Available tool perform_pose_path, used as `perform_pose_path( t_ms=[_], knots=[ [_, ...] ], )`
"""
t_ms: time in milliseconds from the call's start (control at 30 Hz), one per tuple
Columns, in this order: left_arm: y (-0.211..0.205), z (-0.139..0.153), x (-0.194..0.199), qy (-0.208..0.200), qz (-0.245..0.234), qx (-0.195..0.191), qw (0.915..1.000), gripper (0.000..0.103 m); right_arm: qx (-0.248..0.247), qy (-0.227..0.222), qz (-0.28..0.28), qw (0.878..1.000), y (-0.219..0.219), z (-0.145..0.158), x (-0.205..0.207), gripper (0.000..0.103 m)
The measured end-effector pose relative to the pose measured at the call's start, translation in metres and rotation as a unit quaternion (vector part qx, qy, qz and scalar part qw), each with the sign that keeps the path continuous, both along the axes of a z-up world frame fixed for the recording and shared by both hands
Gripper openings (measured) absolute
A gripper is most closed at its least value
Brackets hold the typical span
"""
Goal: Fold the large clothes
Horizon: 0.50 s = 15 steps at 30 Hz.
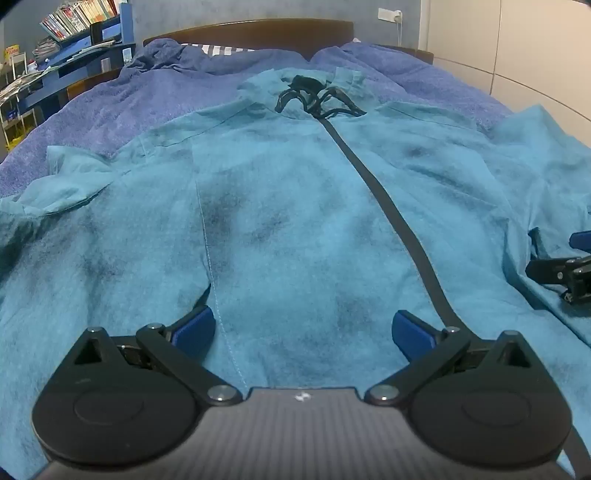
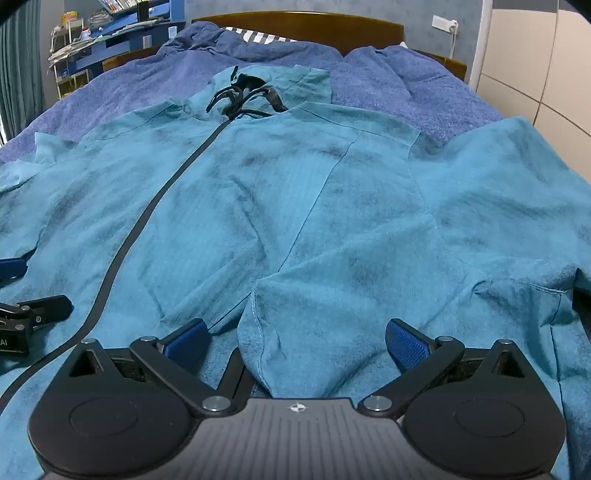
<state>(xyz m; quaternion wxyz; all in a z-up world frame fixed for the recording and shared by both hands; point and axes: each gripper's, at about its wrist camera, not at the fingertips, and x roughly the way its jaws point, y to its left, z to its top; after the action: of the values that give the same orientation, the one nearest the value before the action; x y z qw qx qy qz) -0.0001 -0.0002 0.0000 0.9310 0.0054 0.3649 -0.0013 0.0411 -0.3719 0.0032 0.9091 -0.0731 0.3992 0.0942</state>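
Note:
A large teal fleece jacket (image 1: pixel 295 206) lies face up on the bed, with a black zipper (image 1: pixel 388 206) down its middle and black drawcords at the collar (image 1: pixel 310 96). It also fills the right wrist view (image 2: pixel 295 206). My left gripper (image 1: pixel 303 328) is open low over the hem, left of the zipper. My right gripper (image 2: pixel 295 339) is open, its fingers either side of a sleeve cuff (image 2: pixel 295 332) folded onto the jacket's right half. Each gripper shows at the edge of the other's view: the right one (image 1: pixel 561 273), the left one (image 2: pixel 22 314).
The jacket lies on a blue bedspread (image 1: pixel 147 96) on a bed with a wooden headboard (image 1: pixel 258 31). A blue shelf with books (image 1: pixel 81 33) stands at the left. White wardrobe panels (image 2: pixel 535 66) are at the right.

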Motion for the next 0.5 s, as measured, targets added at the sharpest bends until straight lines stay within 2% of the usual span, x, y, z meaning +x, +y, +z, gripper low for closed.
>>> perform_pose_path(
  t_ms=[500],
  knots=[
    [0.0003, 0.0, 0.0, -0.001, 0.0, -0.001, 1.0, 0.103, 0.002, 0.001, 0.0, 1.0, 0.0, -0.0004, -0.0001, 0.103]
  ],
)
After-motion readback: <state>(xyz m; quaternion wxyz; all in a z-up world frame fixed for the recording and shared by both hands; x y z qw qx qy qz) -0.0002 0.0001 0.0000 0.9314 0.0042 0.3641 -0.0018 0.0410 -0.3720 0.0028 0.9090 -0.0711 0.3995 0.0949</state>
